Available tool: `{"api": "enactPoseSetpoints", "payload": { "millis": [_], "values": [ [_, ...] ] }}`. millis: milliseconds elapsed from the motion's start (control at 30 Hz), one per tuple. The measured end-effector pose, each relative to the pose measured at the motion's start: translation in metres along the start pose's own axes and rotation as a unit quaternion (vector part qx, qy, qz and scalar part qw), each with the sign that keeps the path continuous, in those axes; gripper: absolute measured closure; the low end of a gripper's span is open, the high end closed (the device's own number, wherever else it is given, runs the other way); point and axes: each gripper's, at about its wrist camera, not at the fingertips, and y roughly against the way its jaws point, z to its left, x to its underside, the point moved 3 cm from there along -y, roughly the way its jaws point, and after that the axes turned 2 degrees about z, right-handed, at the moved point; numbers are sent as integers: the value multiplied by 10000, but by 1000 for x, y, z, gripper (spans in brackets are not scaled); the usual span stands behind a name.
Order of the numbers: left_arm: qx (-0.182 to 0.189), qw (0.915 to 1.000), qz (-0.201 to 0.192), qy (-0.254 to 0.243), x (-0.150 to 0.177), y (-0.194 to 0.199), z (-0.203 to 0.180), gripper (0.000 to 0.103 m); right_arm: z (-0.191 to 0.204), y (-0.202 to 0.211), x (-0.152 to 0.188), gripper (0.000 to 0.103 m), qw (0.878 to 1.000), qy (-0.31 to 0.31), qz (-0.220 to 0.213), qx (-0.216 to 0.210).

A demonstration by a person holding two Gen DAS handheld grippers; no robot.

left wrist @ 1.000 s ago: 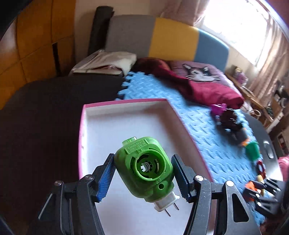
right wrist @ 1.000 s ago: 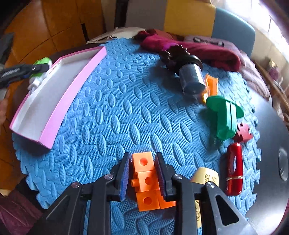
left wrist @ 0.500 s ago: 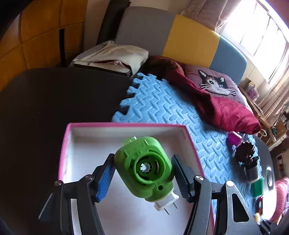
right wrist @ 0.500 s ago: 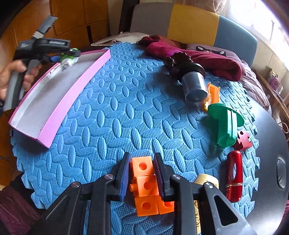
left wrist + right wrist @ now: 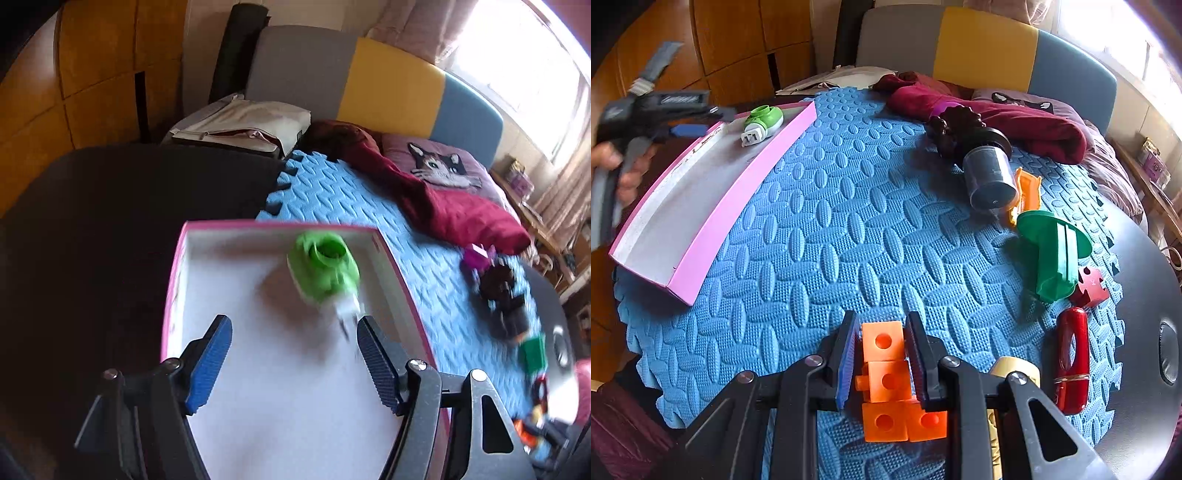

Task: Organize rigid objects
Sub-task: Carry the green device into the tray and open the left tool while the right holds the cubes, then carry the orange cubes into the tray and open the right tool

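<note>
Lying blurred in the far corner of the pink box (image 5: 173,295), the green plug (image 5: 323,269) sits clear of the left gripper (image 5: 293,363), whose fingers stand wide and empty; it may roll against the wall. The right gripper (image 5: 881,363) pinches the orange blocks (image 5: 886,369) narrowly on the blue mat (image 5: 849,221); their joints could separate when lifted.

Home, living or bedroom type. Upholstered backrest (image 5: 343,74) in grey, yellow and blue panels behind a dark table (image 5: 110,206). Cat-face cushion (image 5: 439,168) and maroon cloth (image 5: 461,214) past the table's far edge. Wood wall panels (image 5: 103,74), curtained window (image 5: 524,55). Blue foam puzzle mat (image 5: 849,221) over the table top.
</note>
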Motion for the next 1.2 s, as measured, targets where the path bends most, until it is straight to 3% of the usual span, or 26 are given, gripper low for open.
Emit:
{"api": "enactPoseSetpoints", "payload": {
  "millis": [200,333,633,967,1200],
  "values": [
    [-19,9998,-155,-149,41,34,-12,27,0,2,1,77,10000,5,-24,42],
    [-221,9987,-420,-200,57,52,-15,21,0,2,1,77,10000,-11,-20,61],
    [-675,9941,-809,-255,72,80,-8,12,3,2,1,83,9999,24,-36,95],
    [-731,9941,-802,-87,80,89,9,12,-3,3,-3,84,9988,-494,49,27],
    [-750,9938,-820,13,84,92,19,12,5,20,-31,84,9949,-879,-402,-286]
  ]
}}
